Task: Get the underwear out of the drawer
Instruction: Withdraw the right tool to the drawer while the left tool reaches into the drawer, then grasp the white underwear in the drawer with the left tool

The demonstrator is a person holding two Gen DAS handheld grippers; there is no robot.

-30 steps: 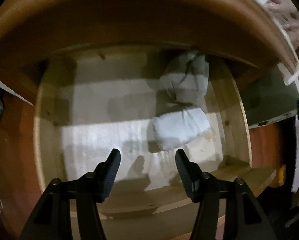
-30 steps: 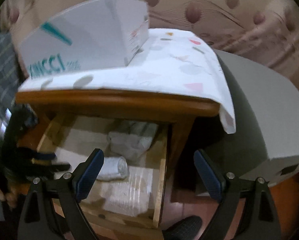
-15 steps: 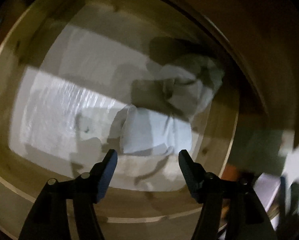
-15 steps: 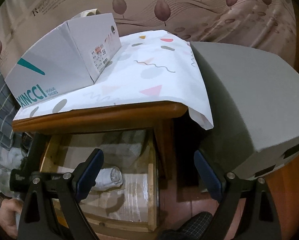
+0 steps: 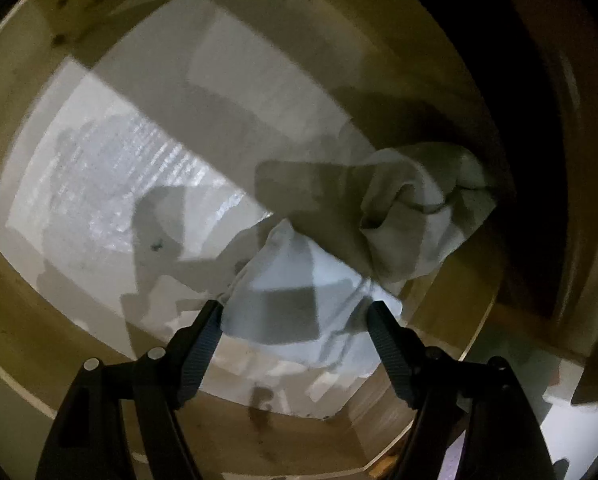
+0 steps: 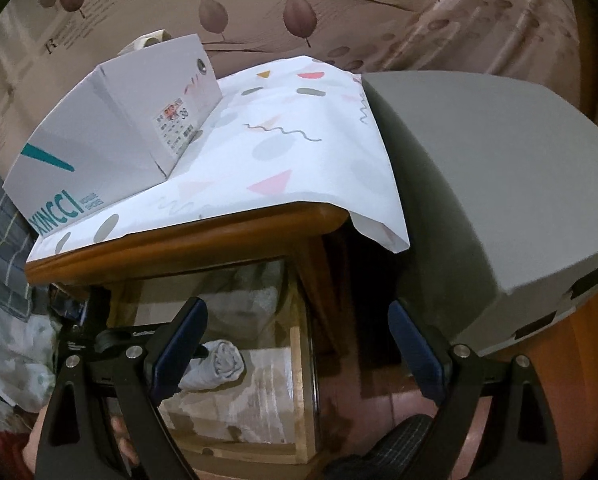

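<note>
The wooden drawer [image 5: 23, 312] stands open, lined with white paper. A rolled white underwear bundle [image 5: 299, 296] lies near its right wall, with a second crumpled pale garment [image 5: 419, 208] behind it. My left gripper [image 5: 295, 320] is open inside the drawer, its fingers on either side of the rolled bundle. In the right wrist view the bundle [image 6: 219, 364] shows in the drawer [image 6: 303, 380], with the left gripper's body beside it. My right gripper [image 6: 295, 340] is open and empty, held above the drawer's right side.
A wooden nightstand top [image 6: 179, 236] overhangs the drawer, covered by patterned white paper [image 6: 279, 152] with a white shoe box [image 6: 111, 148] on it. A grey box [image 6: 499, 184] stands to the right. Bedding [image 6: 3, 312] lies at the left.
My left gripper has gone down into the drawer and closed in on the rolled bundle, which now sits between its open fingers. The right gripper has drifted slightly.
</note>
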